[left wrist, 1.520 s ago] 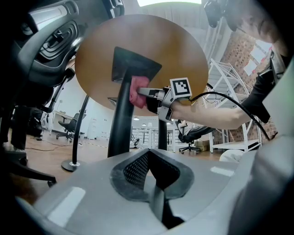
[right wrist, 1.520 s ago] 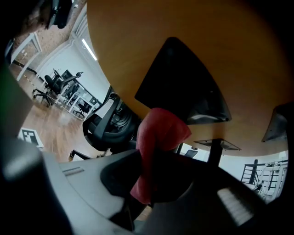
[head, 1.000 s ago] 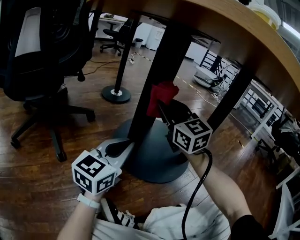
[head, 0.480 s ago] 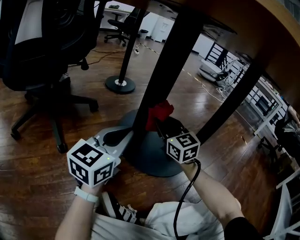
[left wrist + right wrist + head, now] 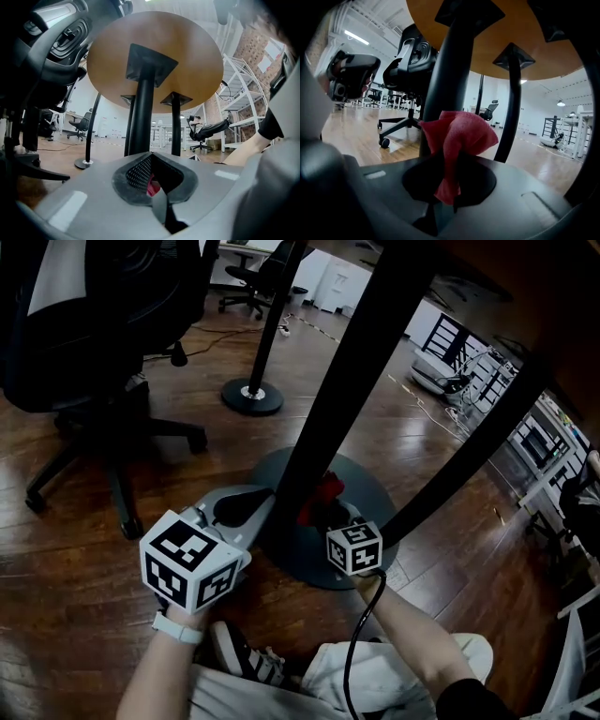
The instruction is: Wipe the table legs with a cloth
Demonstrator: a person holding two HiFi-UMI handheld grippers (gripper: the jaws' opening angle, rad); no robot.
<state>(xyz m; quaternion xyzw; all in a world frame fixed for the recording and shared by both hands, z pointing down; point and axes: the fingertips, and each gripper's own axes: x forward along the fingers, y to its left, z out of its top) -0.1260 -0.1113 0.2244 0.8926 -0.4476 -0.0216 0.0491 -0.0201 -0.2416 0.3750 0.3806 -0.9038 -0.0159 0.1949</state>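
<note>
Cloth [image 5: 322, 495], red and bunched, sits low on the black table leg [image 5: 347, 381], just above the round base plate [image 5: 367, 486] near its centre. It lies against the side of the leg facing the R gripper [image 5: 323, 515]. That gripper's jaws are pinched on the cloth. In the right gripper view the cloth [image 5: 459, 136] fans out above the R gripper [image 5: 447, 187], w/ the leg [image 5: 450, 70] directly behind it and the wooden tabletop underside [image 5: 562, 51] overhead.

L gripper [image 5: 251, 507] is on the opposite side of the same leg, close to the base plate's edge, jaws pressed together. In the left gripper view a sliver of red shows thru the opening btwn the L gripper's [image 5: 157, 192] pads; can't tell if it touches them. Beyond stands the leg [image 5: 140, 117] under the tabletop underside [image 5: 154, 47].

A second black leg [image 5: 469, 460] slants at right. An office chair [image 5: 84, 352] stands at left on the wood floor [image 5: 75, 549].
</note>
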